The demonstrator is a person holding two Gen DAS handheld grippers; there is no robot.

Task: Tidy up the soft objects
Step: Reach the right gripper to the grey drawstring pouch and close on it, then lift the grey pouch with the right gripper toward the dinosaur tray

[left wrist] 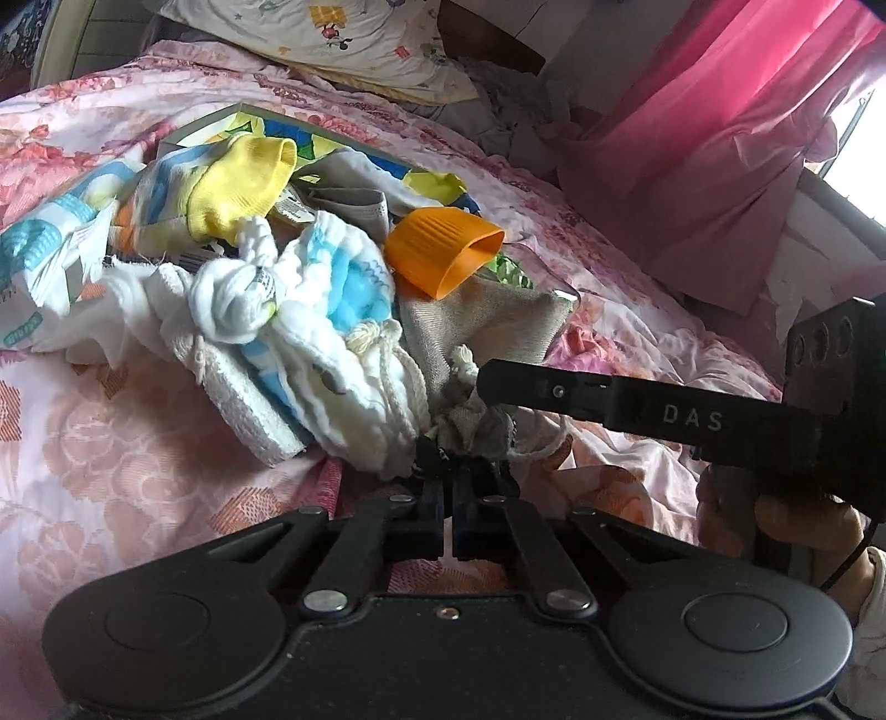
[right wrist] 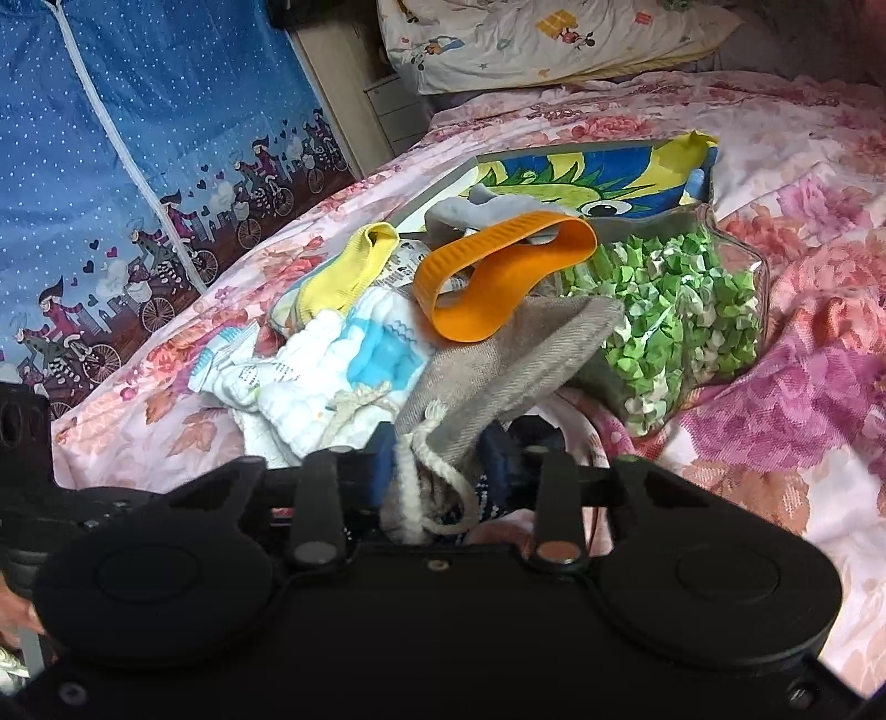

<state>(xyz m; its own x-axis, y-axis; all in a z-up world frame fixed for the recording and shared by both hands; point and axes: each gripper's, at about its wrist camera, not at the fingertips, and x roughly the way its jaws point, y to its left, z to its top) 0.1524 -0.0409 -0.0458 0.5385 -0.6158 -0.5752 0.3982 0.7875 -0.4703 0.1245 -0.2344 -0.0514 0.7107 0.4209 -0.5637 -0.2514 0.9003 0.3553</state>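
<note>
A heap of soft things lies on the flowered bedspread (left wrist: 138,443). It includes a grey drawstring bag (left wrist: 482,321), a white and blue gauze cloth (left wrist: 343,293), a knotted white cloth (left wrist: 232,299), a yellow sock (left wrist: 238,188) and an orange ribbed band (left wrist: 443,249). My left gripper (left wrist: 446,459) is shut, pinching the bunched mouth of the grey bag beside its white cord. In the right wrist view the bag's (right wrist: 498,354) gathered neck and cord sit between the pads of my right gripper (right wrist: 440,465), which presses on them. One right finger (left wrist: 554,390) reaches in from the right in the left wrist view.
A colourful printed box (right wrist: 554,177) lies under the far side of the heap, and a clear bag of green paper bits (right wrist: 675,310) lies to its right. A cartoon pillow (left wrist: 332,39) is at the bed's head, a pink curtain (left wrist: 720,138) on one side, a blue dotted cover (right wrist: 111,166) on the other.
</note>
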